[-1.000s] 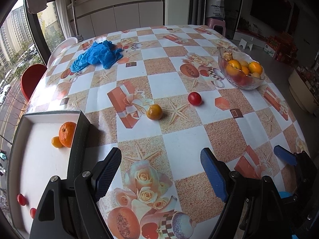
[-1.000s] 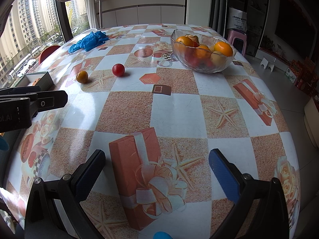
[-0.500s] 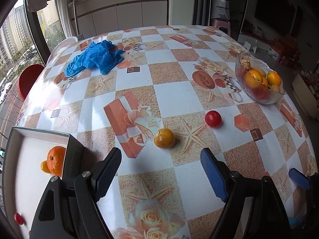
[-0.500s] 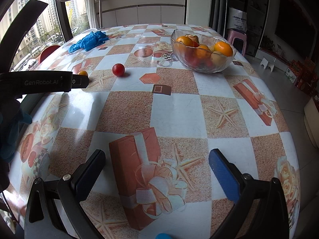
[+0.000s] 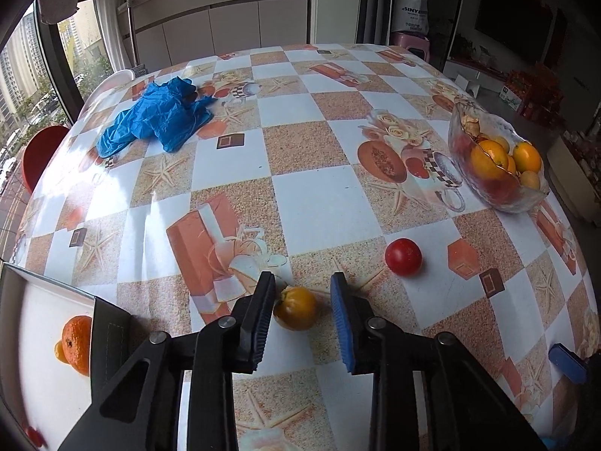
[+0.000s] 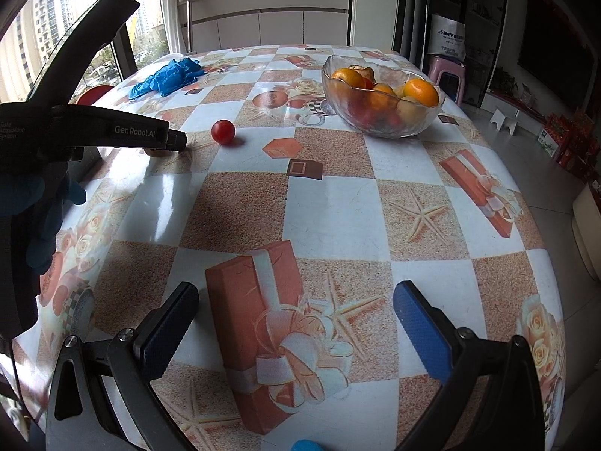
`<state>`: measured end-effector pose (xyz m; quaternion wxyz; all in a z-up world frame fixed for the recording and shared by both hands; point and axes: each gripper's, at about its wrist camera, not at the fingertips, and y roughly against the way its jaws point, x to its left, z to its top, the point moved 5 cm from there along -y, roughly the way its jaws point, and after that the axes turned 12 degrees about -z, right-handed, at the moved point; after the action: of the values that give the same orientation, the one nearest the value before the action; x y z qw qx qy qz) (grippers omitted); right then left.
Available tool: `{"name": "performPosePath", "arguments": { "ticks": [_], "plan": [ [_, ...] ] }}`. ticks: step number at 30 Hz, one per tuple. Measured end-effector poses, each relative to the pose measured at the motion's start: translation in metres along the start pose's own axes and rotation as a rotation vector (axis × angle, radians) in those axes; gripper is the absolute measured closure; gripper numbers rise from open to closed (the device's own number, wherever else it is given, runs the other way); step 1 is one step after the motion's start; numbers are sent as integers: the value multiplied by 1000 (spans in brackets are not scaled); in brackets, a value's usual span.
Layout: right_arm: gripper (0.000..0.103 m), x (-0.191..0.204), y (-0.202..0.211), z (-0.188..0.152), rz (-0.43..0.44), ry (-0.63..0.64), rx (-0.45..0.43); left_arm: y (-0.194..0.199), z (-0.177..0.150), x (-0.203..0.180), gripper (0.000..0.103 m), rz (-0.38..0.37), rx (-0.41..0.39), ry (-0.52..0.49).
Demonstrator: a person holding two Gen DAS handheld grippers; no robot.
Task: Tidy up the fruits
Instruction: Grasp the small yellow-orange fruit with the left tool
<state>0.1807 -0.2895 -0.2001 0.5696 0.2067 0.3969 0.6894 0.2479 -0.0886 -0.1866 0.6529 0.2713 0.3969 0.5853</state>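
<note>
Table (image 5: pixel 311 203), white box (image 5: pixel 45 368) at near left, glass bowl (image 5: pixel 499 173) at far right. Your left gripper (image 5: pixel 302 312) straddles the small orange fruit (image 5: pixel 296 308), fingers partly closed, not yet pinching. Your right gripper (image 6: pixel 296 323) gapes wide, idle. Fruit looks light, smooth, bruisable: take it across its middle, gently.

Persimmon (image 5: pixel 295 308) between box (image 5: pixel 49 357) leftward and tomato (image 5: pixel 403 257) rightward

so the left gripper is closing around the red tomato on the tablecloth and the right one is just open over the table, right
Not quite: the left gripper brackets the small orange-yellow fruit, not the red tomato, which sits apart, further toward the glass bowl. The left wrist view shows this. The right gripper is indeed open over the table.
</note>
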Motion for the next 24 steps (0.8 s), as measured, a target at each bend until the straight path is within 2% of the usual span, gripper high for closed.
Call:
{"name": "performPosePath", "arguments": {
  "ticks": [1,4,7,10,14,18,24],
  "plan": [
    [0,0,0,0,0,0,0,0,0,0,79,-3,-1,0],
    [0,0,-1,0,-1,4,6,1,-1,1,79,-18,-11,1],
    [0,2,-5,6,3,20,61,7,-6,6,79,-30,-21,11],
    [0,6,-12,19,17,24,106,15,-16,13,79,-41,-31,25],
    [1,16,-22,43,66,-24,121,27,-32,21,79,-50,-40,40],
    [15,31,-34,69,95,-58,115,39,-45,29,79,-59,-49,64],
    [30,65,-50,100,90,0,72,50,-60,33,79,-63,-55,68]
  ]
}}
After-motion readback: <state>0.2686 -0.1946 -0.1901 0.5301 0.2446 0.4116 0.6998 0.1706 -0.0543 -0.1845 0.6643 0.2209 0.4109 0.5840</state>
